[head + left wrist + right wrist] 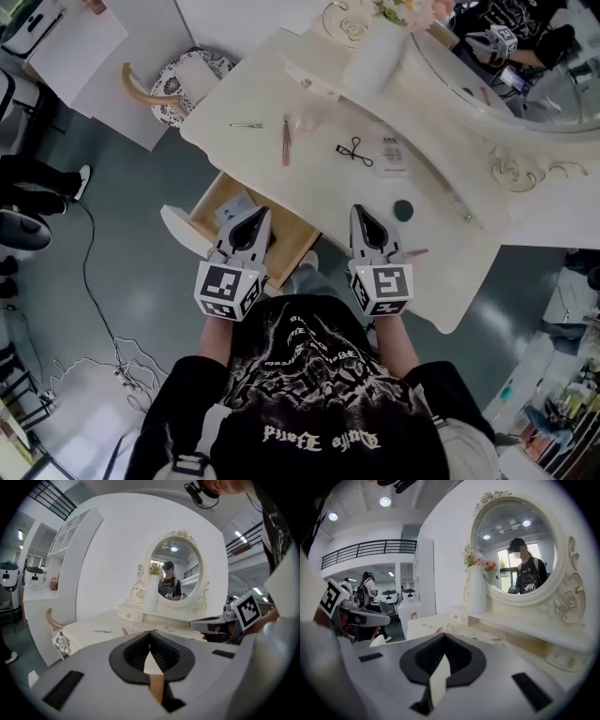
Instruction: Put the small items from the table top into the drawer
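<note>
1. The left gripper (260,217) hangs over the open drawer (214,197), which is pulled out from the front edge of the table (328,192) toward its left end. Its jaws meet at the tips and carry nothing; only table top and drawer wood show through the gap behind them
2. The right gripper (364,217) sits over the table's front edge, just right of the drawer. Its jaws are likewise pressed fully together with nothing between them
3. Most of the small items lie on the table top. A thin hairpin (246,125) is near the left edge, with a pink tool (286,142) beside it. A black eyelash curler (354,150) sits about the middle, with a white packet (392,155) just to its right. A dark round piece (403,210) lies nearer the front edge, and a pinkish sliver (415,253) lies at the front edge beside the right gripper
4. Something pale (234,208) lies inside the drawer; what it is cannot be told
5. The drawer probably stands open so each item can be dropped straight in, and the task looks barely begun
6. Both grippers are held side by side close to the body, which reads as a pause between picks. The round piece and the sliver are nearest the right gripper, so one of them seems the likely next target, and the jaws must part first
7. The flat, thin items may be hard to pinch off the surface
</note>
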A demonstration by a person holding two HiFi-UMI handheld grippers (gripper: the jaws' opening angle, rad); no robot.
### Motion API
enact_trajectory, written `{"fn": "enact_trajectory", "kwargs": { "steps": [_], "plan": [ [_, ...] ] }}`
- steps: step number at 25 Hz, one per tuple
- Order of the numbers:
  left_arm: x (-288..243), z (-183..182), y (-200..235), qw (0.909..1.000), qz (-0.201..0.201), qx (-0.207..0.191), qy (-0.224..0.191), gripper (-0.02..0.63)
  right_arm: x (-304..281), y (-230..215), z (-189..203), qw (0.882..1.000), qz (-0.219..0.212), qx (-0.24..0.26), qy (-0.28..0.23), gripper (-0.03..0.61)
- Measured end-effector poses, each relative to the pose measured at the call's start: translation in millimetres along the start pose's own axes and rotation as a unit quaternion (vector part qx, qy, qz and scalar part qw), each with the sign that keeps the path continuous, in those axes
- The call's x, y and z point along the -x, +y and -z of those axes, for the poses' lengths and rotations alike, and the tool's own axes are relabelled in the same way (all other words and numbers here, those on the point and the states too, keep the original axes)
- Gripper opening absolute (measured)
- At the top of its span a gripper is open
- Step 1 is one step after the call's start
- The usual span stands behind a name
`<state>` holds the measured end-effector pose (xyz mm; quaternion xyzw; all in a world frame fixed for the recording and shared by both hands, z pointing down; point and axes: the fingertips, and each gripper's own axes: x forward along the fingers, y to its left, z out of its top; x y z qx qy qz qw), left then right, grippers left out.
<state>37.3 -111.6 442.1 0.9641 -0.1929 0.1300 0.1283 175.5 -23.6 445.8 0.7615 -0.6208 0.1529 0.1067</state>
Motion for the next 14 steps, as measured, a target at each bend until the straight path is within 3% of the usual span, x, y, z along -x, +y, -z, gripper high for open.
{"fn": "enact_trajectory", "kwargs": {
  "steps": [14],
  "plan": [
    [3,-1,11,1.0000,0.001,0.005,0.000,0.015,-3,8,-7,1.000,0.004,0.016,-0.002,0.009]
  ]
}}
